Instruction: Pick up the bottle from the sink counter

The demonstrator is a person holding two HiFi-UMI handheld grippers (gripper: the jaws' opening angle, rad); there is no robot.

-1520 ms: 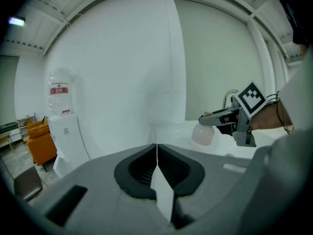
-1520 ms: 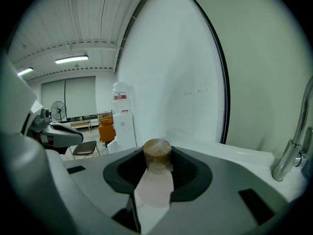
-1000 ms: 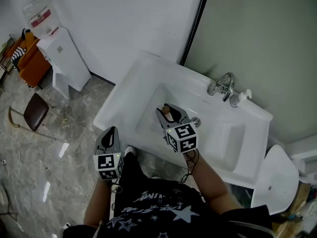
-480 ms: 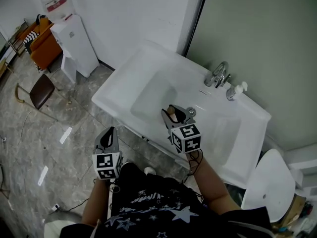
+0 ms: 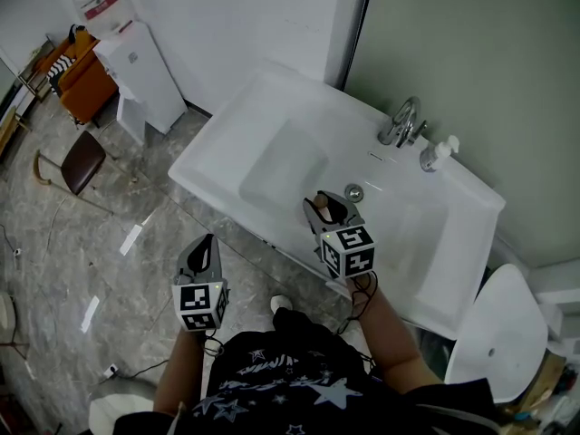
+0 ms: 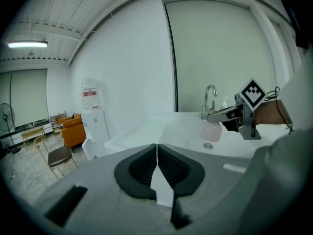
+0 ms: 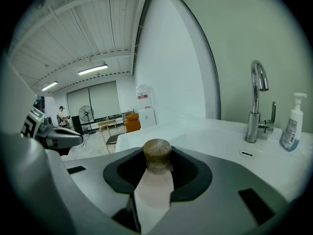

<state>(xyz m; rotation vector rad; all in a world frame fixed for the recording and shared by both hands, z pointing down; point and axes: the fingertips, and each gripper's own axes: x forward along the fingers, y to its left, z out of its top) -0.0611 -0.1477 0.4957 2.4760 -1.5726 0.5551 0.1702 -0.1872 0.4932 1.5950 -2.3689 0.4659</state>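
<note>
Head view overhead, gripper views low — sink shared

Grey marble floor, white wall, water dispenser.

We log bright, even indoor light with only faint, soft shadows. A fluorescent tube glows overhead in the left gripper view; ceiling strips glow in the right gripper view. The white sink counter looks nearly washed out in the head view. Both gripper views bend strongly toward black, vignetted corners; nearest foreground is soft.
</note>
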